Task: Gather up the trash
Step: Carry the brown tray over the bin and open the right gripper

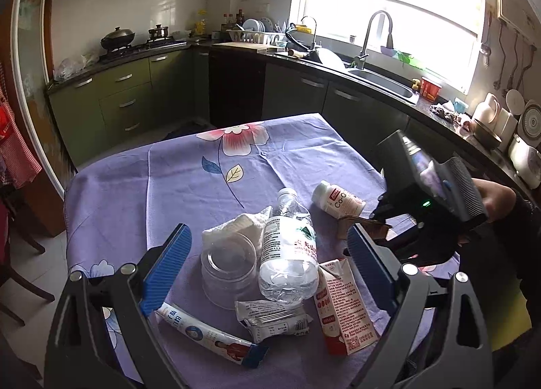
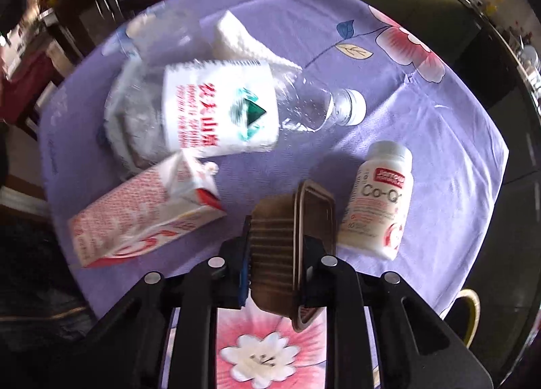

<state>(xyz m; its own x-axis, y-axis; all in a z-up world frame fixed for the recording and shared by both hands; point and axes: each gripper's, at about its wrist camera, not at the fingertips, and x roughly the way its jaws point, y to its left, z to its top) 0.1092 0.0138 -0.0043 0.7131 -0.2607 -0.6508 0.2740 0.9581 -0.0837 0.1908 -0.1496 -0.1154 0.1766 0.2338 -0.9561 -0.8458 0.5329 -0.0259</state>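
On the desk [image 1: 175, 166], the water bottle [image 1: 289, 247] lies between plastic cup [image 1: 228, 269] and milk carton [image 1: 343, 308]; the napkin [image 1: 236, 225] is behind the cup.

Both wrist views overlook the table [image 1: 169, 166] closely, from opposing sides.

clear glossy plastic bottle [image 1: 288, 253]; matt purple cloth tablecloth [image 1: 175, 169].

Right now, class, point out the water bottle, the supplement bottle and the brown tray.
water bottle [image 1: 289, 247]: left wrist view, on its label.
supplement bottle [image 2: 378, 201]: right wrist view, on its label.
brown tray [image 2: 274, 253]: right wrist view, on its ribbed side.
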